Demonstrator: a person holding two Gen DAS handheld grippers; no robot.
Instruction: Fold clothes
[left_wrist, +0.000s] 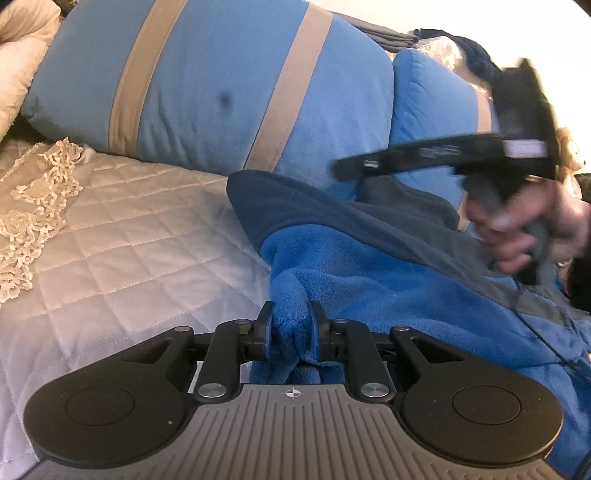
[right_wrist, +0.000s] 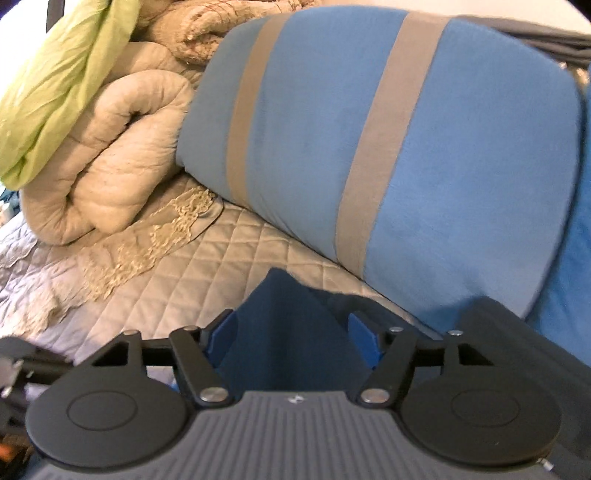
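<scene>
Rumpled blue fleece garment (left_wrist: 369, 266) unfolded on quilted bed (left_wrist: 129, 240); left gripper (left_wrist: 290, 328) clamping an edge; right gripper (right_wrist: 291, 332) spread, dark fabric between, unpinched.

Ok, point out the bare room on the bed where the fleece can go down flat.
Free: the quilt between the lace trim, the striped pillow and the fleece. Crowded: the rolled comforter and green cloth beyond the lace, and pillows along the back.

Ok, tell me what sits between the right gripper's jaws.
A peak of dark blue cloth stands between the right gripper's spread jaws, seen in the right wrist view.
</scene>
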